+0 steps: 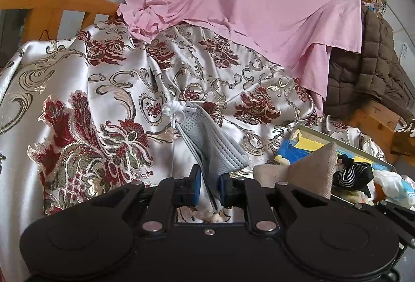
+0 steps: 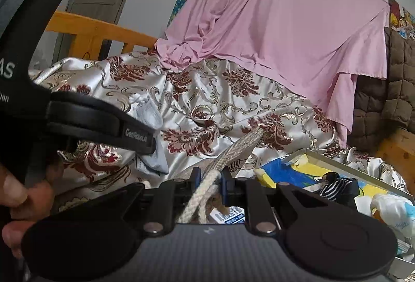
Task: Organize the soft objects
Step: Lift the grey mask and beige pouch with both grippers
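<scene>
text: "GenRobot.AI" | on: left claw (image 2: 137, 138) arm | other lettering cut off

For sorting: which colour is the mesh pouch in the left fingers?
Light grey mesh pouch, clearest in left wrist view.

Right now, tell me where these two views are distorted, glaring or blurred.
Left wrist view: fisheye bends the wooden bed rail; sheen glares on the floral bedspread. Right wrist view: dark corners, and the close-up left gripper looks soft.
</scene>
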